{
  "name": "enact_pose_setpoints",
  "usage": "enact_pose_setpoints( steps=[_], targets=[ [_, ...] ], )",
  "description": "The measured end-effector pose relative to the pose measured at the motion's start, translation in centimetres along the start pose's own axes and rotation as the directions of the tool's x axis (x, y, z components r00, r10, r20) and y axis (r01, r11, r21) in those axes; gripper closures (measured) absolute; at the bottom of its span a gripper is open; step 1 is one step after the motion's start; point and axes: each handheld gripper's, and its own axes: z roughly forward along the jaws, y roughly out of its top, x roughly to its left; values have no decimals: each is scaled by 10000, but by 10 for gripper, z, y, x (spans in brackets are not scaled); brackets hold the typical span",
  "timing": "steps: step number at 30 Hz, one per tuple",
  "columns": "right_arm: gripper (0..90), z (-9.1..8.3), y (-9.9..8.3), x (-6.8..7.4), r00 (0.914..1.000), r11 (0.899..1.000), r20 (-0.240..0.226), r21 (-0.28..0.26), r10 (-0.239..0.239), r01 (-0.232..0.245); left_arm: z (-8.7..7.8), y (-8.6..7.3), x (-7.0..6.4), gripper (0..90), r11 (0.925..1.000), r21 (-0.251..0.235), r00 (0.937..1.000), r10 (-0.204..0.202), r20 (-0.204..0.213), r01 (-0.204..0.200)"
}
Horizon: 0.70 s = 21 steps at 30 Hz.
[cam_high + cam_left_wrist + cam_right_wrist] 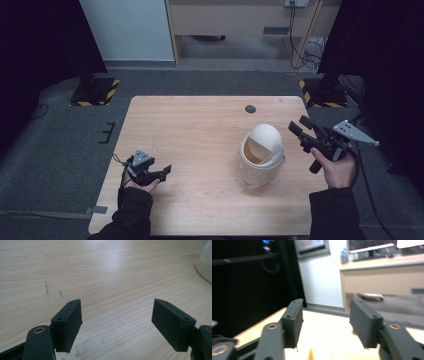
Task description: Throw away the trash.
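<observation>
Dark-sleeved forearms at 6 o'clock held the left gripper, jaws spread and empty, low on the light wooden table at 8 o'clock, and the right gripper, jaws apart and empty, just beside the cream domed swing-lid bin at its 2 o'clock.

Small cream-white bin w/ domed swing lid, standing upright on the wooden table, right of centre, toward the near half. Lid is tipped open, dome swung up & back, so the opening faces front-left and a tan inner face shows. Body is round, pale, slightly translucent low down. In left claw view, just its curved base edge at far right. Nothing touching it.
</observation>
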Motion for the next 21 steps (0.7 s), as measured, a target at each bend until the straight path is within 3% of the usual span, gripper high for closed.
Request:
enact_pose_setpoints(
  steps=[4,8,13,15,17,21],
  targets=[
    [337,0,-19,-19,9974,9988,690,448,187,-218,1,-1,4,229,9999,101,10000,11,-87,-10],
    [277,1,-44,-39,9895,9938,1396,987,366,-506,4,-3,7,217,9994,332,10000,-29,-72,31],
    [210,5,-75,-58,9791,9768,2030,2074,103,-532,10,-7,12,198,9952,978,10000,75,-62,-68],
    [191,5,-88,-65,9749,9641,2226,2592,-6,-585,13,-9,14,189,9921,1252,9999,114,-104,-100],
    [180,5,-103,-72,9710,9449,2390,3195,-72,-716,14,-10,16,188,9899,1412,9998,148,-164,-124],
    [166,5,-126,-82,9690,8923,2424,4464,-474,-680,17,-13,23,175,9842,1767,9993,205,-316,-146]
  ],
)
